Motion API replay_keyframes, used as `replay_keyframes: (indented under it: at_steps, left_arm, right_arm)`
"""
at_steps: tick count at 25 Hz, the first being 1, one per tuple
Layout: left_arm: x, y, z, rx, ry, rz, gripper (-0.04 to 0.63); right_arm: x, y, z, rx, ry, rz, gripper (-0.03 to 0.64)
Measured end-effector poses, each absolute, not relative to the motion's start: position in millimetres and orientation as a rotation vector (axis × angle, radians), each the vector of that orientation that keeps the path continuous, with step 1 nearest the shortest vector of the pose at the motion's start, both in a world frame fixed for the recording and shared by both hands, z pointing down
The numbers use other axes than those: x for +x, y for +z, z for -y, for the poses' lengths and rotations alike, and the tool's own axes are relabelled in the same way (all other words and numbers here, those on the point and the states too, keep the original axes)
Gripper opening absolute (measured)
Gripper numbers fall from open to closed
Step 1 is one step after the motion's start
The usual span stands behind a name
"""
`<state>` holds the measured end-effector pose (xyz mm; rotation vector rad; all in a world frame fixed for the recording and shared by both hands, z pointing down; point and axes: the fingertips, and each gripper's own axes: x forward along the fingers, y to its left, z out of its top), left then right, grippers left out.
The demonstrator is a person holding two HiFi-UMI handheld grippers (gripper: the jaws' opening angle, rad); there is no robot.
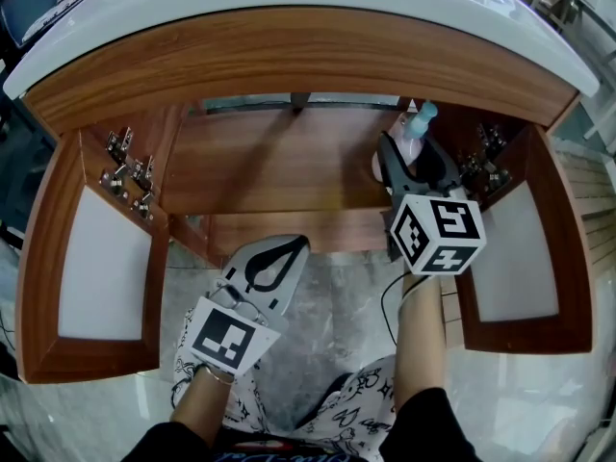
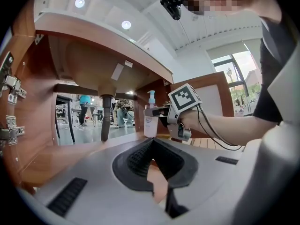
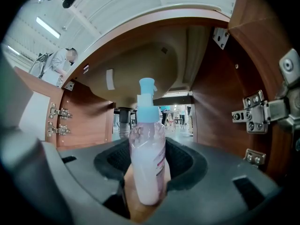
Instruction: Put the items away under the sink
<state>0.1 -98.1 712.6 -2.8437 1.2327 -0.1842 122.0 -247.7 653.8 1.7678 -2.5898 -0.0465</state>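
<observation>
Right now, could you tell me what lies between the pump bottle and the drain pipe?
Nothing: the left gripper view shows only bare cabinet floor between pump bottle and drain pipe.

This is a sink cupboard set up in a big, bright work hall, not in a home. Above the left tongs are the sink bowl, its drain pipe and the white worktop. Past the tongs the cupboard has no back wall, and people stand on a shiny floor, with round ceiling lights high above and a tall window to the right.
</observation>
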Motion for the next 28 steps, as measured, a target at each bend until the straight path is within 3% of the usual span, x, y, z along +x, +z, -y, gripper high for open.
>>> replay_keyframes:
  at_steps: [28]
  left_arm:
    - [-12,714,96,-2.837,-0.175,-1.271,0.008]
  right_arm:
    - [122,662,250,1.825,-0.022,2.601,0.215]
